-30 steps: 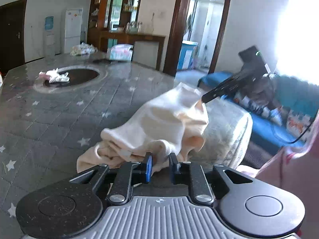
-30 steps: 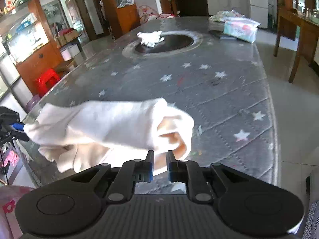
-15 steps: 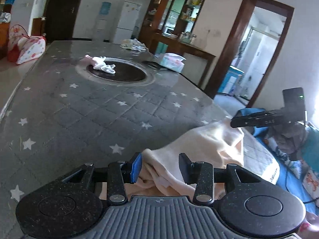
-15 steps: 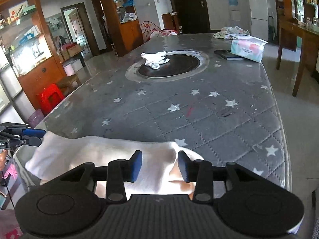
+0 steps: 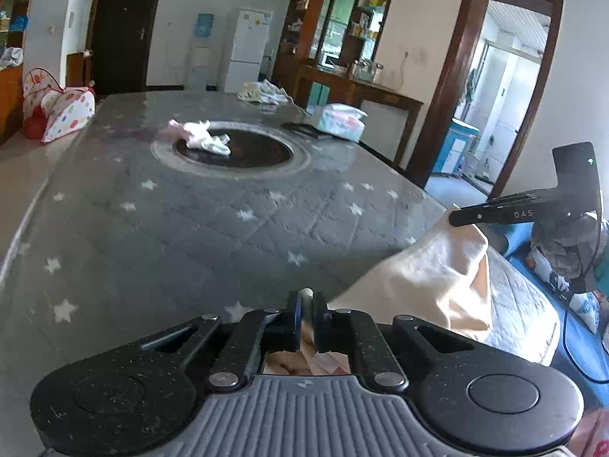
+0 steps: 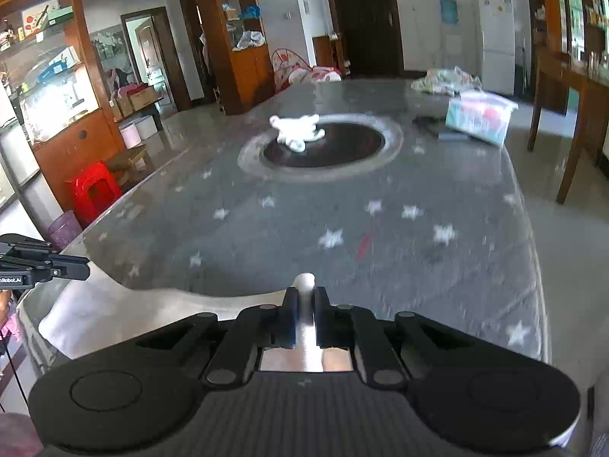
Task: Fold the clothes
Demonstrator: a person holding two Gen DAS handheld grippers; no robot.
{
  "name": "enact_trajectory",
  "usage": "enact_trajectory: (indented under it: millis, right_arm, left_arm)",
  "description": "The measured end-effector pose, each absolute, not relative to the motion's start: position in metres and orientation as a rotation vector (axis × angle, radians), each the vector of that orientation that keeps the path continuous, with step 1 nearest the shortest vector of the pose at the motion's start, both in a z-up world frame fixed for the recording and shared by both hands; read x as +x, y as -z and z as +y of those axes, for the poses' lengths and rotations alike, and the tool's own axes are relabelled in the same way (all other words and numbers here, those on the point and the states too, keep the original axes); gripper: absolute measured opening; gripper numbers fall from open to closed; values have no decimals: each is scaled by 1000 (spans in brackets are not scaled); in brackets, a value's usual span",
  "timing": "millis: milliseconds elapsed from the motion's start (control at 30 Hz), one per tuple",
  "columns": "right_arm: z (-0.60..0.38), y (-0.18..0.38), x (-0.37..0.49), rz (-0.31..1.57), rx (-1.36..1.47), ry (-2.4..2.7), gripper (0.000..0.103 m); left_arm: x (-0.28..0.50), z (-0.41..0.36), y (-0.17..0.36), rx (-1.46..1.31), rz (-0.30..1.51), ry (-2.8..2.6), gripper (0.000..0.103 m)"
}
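Cream garment (image 5: 430, 282) stretched between both grippers over star-patterned tabletop (image 5: 198, 228).
Left hand-held gripper (image 5: 306, 304) and right hand-held gripper (image 6: 304, 297), jaws just closed, each pinch a fold of cloth.

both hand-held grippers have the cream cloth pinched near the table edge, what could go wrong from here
1. Each hand-held gripper, left and right, has just closed on only a small tuft of the cream cloth garment, so a pull might slip it free.
2. The garment sags over the near edge of the grey star-patterned table, so a dropped corner could drag it off.
3. The cloth looks bunched rather than flat, so a fold made now may come out crooked.
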State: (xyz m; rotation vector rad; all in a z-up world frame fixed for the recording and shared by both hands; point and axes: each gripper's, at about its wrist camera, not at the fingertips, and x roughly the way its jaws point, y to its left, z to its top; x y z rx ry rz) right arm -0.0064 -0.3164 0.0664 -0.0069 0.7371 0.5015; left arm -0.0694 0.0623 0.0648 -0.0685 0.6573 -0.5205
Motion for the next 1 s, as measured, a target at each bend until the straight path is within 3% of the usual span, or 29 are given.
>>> enact_trajectory:
  millis: [400, 900, 1000]
  right_arm:
    - [-286, -82, 84, 694, 0, -448, 7]
    - [-264, -9, 183, 831, 15, -305, 7]
    - [-264, -5, 188, 834, 6, -301, 12]
  left_arm:
    - [40, 73, -94, -8, 590, 381, 6]
    - [157, 68, -32, 23, 706, 207, 6]
    - [166, 67, -22, 21, 738, 176, 7]
